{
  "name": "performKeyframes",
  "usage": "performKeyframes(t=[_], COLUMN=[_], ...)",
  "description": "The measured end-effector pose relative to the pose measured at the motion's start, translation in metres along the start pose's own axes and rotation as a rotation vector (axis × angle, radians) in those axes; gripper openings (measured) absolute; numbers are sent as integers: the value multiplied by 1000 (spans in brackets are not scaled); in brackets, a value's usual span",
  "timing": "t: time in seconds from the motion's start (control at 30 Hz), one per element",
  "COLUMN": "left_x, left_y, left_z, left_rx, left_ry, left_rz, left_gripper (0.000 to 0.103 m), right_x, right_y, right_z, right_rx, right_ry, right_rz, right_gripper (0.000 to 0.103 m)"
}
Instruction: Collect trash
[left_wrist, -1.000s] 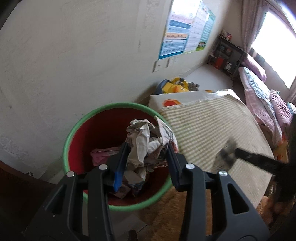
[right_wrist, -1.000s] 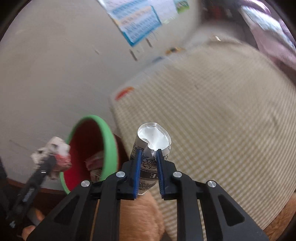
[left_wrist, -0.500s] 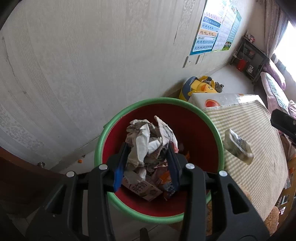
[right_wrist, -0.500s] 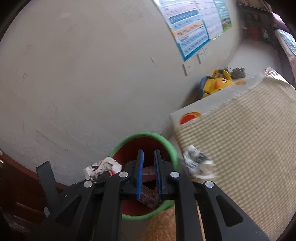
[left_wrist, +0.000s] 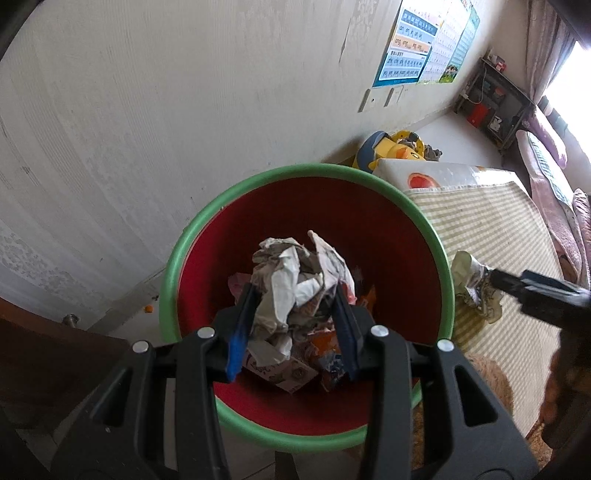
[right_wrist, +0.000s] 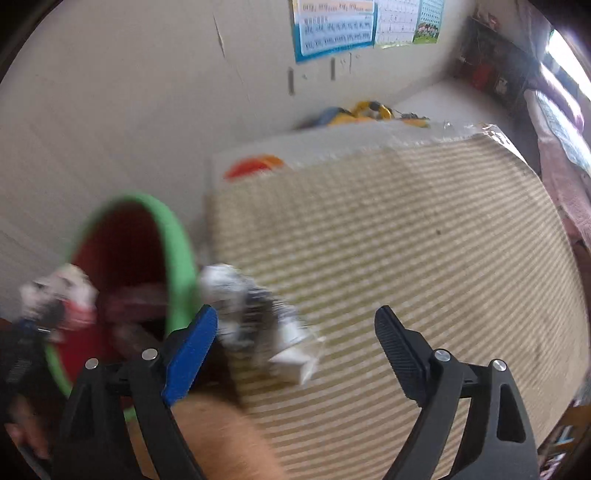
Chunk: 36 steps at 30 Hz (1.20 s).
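Note:
A red bin with a green rim (left_wrist: 173, 266) stands by the wall and holds several wrappers and cartons. My left gripper (left_wrist: 291, 314) is shut on a crumpled paper wad (left_wrist: 295, 280), held over the bin's opening. My right gripper (right_wrist: 295, 328) is open wide; a crumpled printed paper piece (right_wrist: 251, 306) is blurred against its left finger, just right of the bin rim (right_wrist: 177, 258). In the left wrist view that piece (left_wrist: 476, 288) shows outside the rim at the tip of the right gripper.
A striped green-beige mat (right_wrist: 406, 258) covers the floor right of the bin. A white foam box (left_wrist: 436, 177) and a yellow toy (left_wrist: 395, 147) lie by the wall. A poster (left_wrist: 417, 48) hangs above. A bed (left_wrist: 554, 184) is at far right.
My right gripper has opened wide and the printed paper piece has come loose beside the bin rim. My left gripper stays shut on the wad, now lower over the bin.

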<state>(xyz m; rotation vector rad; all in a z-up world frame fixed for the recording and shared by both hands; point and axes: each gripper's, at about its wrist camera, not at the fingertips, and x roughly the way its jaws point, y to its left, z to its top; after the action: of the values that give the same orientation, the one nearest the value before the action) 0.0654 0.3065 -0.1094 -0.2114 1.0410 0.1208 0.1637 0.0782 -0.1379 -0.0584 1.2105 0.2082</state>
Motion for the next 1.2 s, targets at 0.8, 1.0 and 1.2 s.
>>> performKeyframes(t=[0.8, 1.0, 1.2], left_x=[-12, -36, -81], left_y=[3, -14, -79], left_z=[-3, -3, 0], left_rx=[-34, -35, 41], left_ry=[-35, -112, -275], left_rz=[36, 6, -121], left_gripper=[75, 89, 98], right_x=[-95, -132, -195], right_y=[47, 10, -43], right_z=[12, -12, -57], right_rx=[26, 139, 234], right_ry=[-250, -333, -503], right_rz=[380, 380, 241], right_gripper=[63, 69, 82])
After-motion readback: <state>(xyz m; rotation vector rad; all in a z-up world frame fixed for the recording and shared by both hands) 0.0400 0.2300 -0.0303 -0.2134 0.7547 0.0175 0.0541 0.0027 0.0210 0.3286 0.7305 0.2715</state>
